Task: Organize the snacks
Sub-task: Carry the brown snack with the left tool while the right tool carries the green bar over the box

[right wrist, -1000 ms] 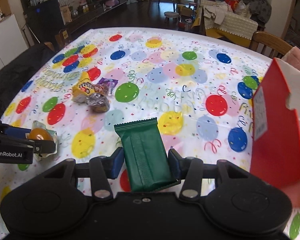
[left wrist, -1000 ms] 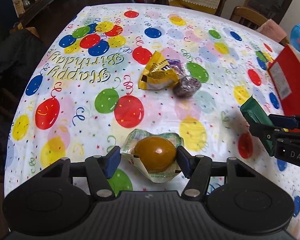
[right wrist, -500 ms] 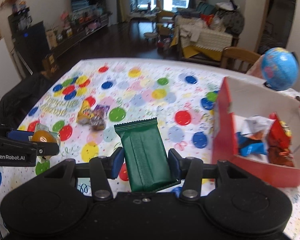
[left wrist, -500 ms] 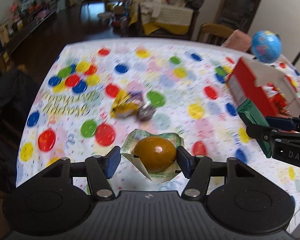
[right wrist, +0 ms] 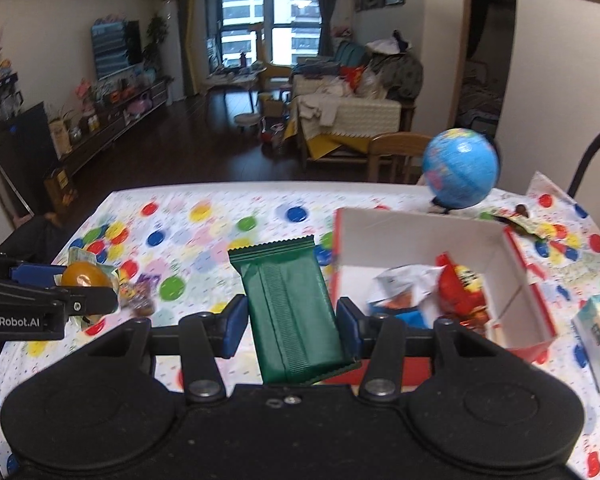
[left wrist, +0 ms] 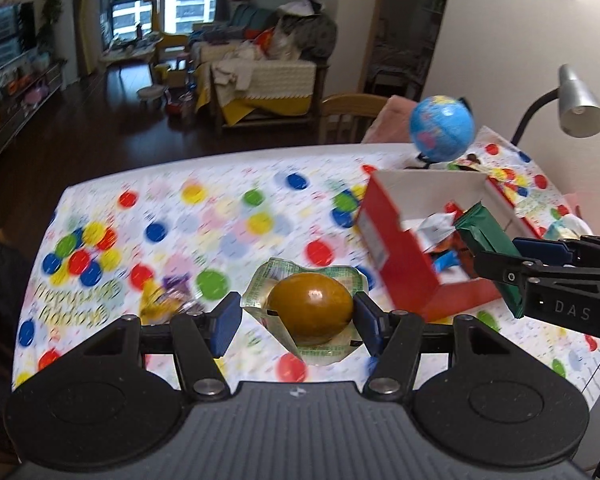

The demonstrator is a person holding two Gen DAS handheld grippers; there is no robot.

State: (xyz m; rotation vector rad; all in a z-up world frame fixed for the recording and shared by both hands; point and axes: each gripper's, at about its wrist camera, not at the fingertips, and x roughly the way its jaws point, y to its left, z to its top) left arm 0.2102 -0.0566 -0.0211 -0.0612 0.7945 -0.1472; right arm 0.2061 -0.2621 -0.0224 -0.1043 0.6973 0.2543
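Holding a wrapped egg [left wrist: 310, 309] and green packet [right wrist: 290, 312] in half-open jaws, either could slip short of the red box [right wrist: 534, 304].

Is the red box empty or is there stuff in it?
Not empty. The red box is open on top, with a red snack bag and other wrappers inside.

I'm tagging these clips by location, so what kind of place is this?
Most likely a home's open living and dining room: a dining table under a balloon-print birthday cloth, a cluttered sofa behind it, and a television over a low cabinet along the left wall.
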